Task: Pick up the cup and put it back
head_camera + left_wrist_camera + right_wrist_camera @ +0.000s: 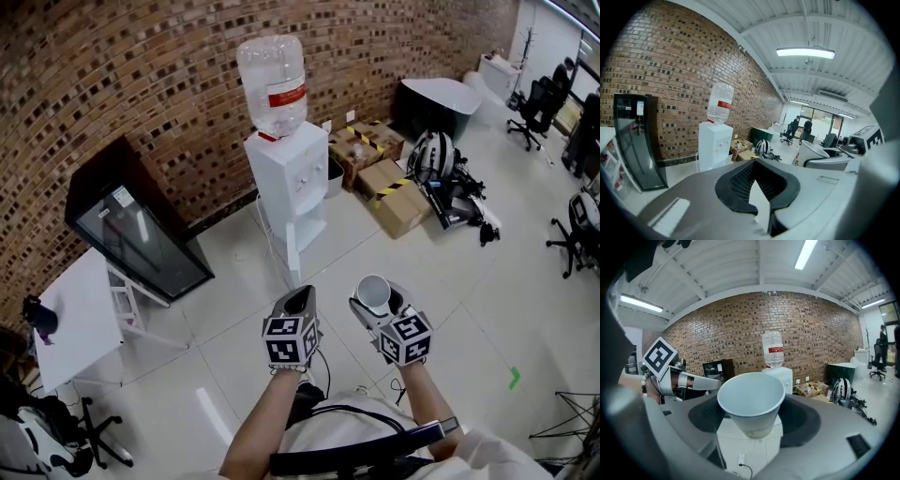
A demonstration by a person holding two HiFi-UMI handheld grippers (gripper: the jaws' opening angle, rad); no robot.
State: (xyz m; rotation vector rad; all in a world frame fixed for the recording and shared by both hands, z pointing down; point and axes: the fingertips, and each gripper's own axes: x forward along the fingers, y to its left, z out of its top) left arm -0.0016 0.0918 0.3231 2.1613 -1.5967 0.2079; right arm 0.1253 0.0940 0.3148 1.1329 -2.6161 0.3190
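My right gripper (377,301) is clamped on the cup (372,292). Its two jaws press the lower wall from either side, and the rim stands above them. The cup is white, empty and roughly upright. Its mouth tips a little back toward me, so the right gripper view looks into its bare inside. It hangs in the air in my grip, well above the floor (441,281) and touching nothing else.

My left gripper (299,301) is just to the left of the right one, at about the same height and pointing the same way; the two do not touch. Its jaws are together at the tips. The dark pads (736,185) curve round a small hollow with nothing in it, and only a sliver of pale floor shows through.

Straight ahead of both grippers and lower down stands the dispenser (287,183), a white box with a clear bottle (271,80) upside down on top, set against the brick wall (112,84). Ahead and to the left of my left gripper a black cabinet (141,234) leans along that wall. Nearer on that side is a white table (80,314). Ahead and to the right of my right gripper, cardboard boxes (394,195) with yellow and black tape lie on the floor beside the dispenser. Past them is a dark heap of gear I cannot make out.
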